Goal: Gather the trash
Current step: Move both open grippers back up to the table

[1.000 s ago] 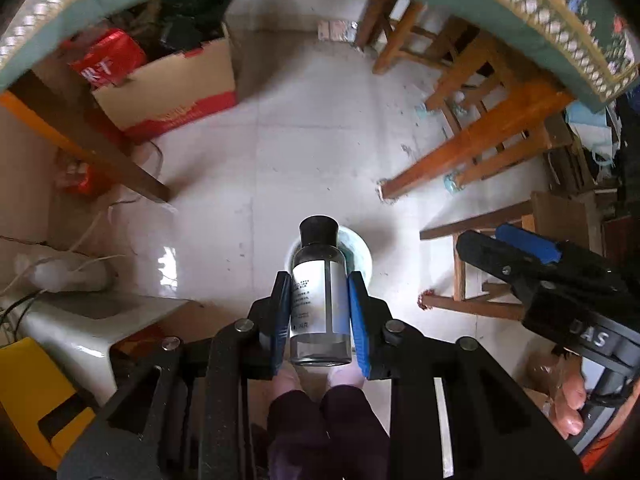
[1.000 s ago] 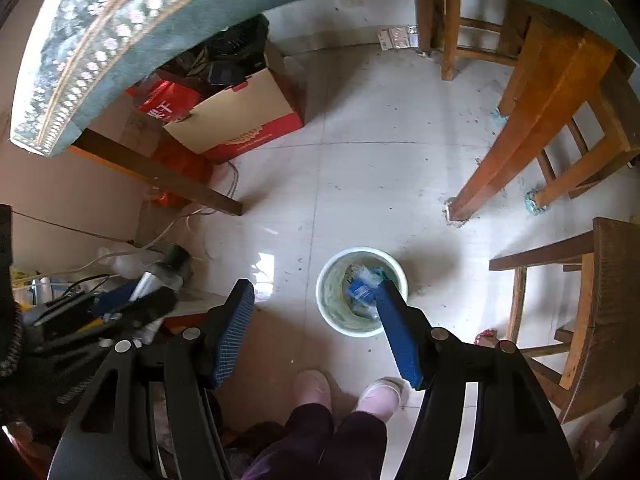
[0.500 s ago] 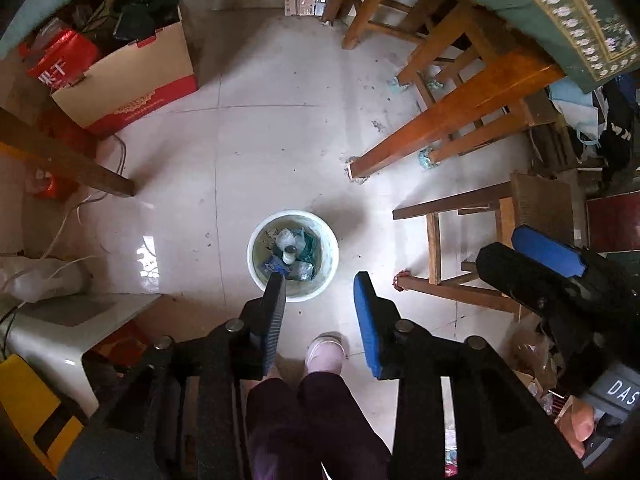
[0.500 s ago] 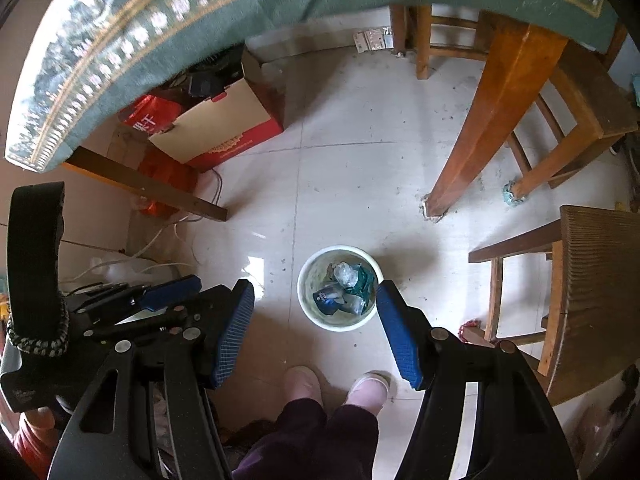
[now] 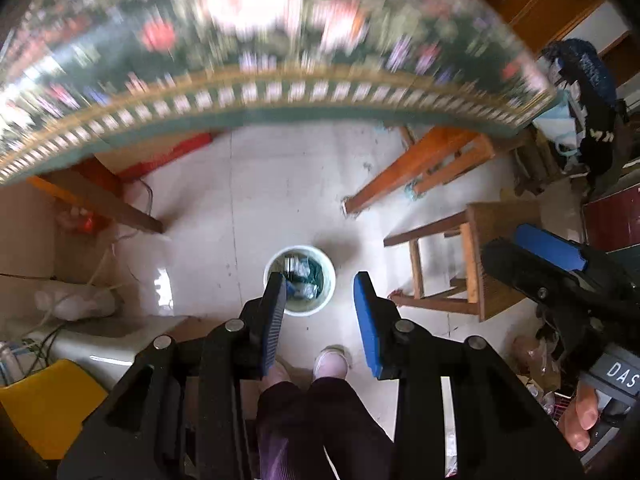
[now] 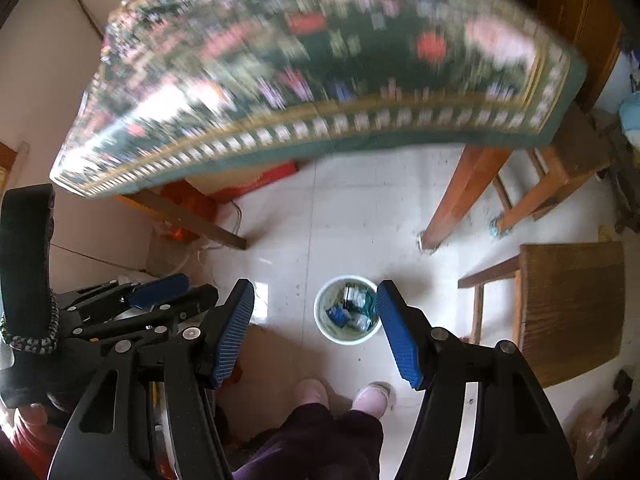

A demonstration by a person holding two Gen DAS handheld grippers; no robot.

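Fingers point(image 5: 276, 312) of both grippers parted, empty — tablecloth point(image 5: 280, 92) blurred, bin point(image 5: 326, 300) contents indistinct.

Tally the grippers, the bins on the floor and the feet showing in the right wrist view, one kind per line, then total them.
Grippers: 2, the right gripper and the left gripper
Trash bin: 1
Feet: 2, one foot and the other foot
Total: 5
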